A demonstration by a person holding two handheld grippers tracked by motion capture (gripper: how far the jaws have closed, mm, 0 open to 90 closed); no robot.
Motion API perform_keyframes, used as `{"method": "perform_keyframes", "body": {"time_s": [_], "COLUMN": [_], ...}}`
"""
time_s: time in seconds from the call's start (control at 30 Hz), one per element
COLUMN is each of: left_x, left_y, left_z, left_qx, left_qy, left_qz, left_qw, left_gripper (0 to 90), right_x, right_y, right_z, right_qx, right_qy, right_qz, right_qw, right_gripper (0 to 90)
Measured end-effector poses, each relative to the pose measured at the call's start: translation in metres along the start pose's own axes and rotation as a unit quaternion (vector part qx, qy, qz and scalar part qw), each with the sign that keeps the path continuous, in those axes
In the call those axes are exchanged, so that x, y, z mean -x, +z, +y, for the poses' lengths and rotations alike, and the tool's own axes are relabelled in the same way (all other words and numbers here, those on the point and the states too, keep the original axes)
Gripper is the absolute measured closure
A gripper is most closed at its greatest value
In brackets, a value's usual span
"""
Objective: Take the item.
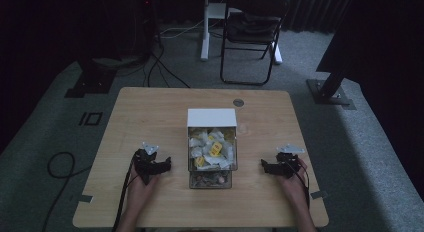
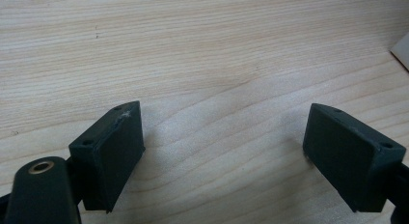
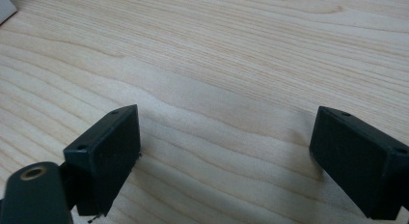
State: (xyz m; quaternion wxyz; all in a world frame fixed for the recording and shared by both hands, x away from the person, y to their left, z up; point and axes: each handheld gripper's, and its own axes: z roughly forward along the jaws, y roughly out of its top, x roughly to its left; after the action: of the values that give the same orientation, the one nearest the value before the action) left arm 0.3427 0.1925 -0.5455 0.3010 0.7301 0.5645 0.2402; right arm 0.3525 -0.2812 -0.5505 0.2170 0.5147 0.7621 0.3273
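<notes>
Currently we have both tools parked on the light wooden table, one either side of the clear plastic box with the white upright lid, which sits mid-table. The box is packed with small white and yellow sachets; a lower section at its front holds darker bits we can't make out.

Left black two-jaw gripper: jaws wide apart, nothing between them, bare wood grain under the pads. It sits just left of the box, not touching.

Right black two-jaw gripper: same story, jaws spread fully, nothing in them, pads over bare wood. It sits a bit further off the box's right side.

Our read on progress: nothing started. No sachet lies out on the table, nothing gripped. Everything is left: reach in, pick, place.
</notes>
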Motion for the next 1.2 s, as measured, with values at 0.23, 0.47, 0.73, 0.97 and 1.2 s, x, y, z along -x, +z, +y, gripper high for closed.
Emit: {"method": "perform_keyframes", "body": {"time_s": [0.23,0.47,0.73,0.97,1.2], "left_x": [-0.0001,0.0,-0.0001,-0.0001,-0.0001], "left_y": [0.0,0.0001,0.0001,0.0001,0.0001], "left_z": [-0.0001,-0.0001,0.0,0.0,0.0], "left_qx": [0.0,0.001,0.0,0.0,0.001], "left_qy": [0.0,0.0,0.0,0.0,0.0], "left_qz": [0.0,0.0,0.0,0.0,0.0], "left_qw": [1.0,1.0,1.0,1.0,1.0], "left_gripper": [15.2,15.1,15.2,15.1,15.2], "right_x": [0.0,0.0,-0.0001,-0.001,-0.0069], "right_y": [0.0,0.0,0.0,-0.0005,-0.0081], "right_z": [0.0,0.0,0.0,-0.0002,0.0014], "right_qx": [0.0,0.0,0.0,-0.001,-0.001], "right_qy": [0.0,0.0,0.0,0.001,0.001], "right_qz": [0.0,0.0,0.0,-0.002,0.006], "right_qw": [1.0,1.0,1.0,1.0,1.0], "right_gripper": [10.4,10.4,10.4,10.6,19.9]}}
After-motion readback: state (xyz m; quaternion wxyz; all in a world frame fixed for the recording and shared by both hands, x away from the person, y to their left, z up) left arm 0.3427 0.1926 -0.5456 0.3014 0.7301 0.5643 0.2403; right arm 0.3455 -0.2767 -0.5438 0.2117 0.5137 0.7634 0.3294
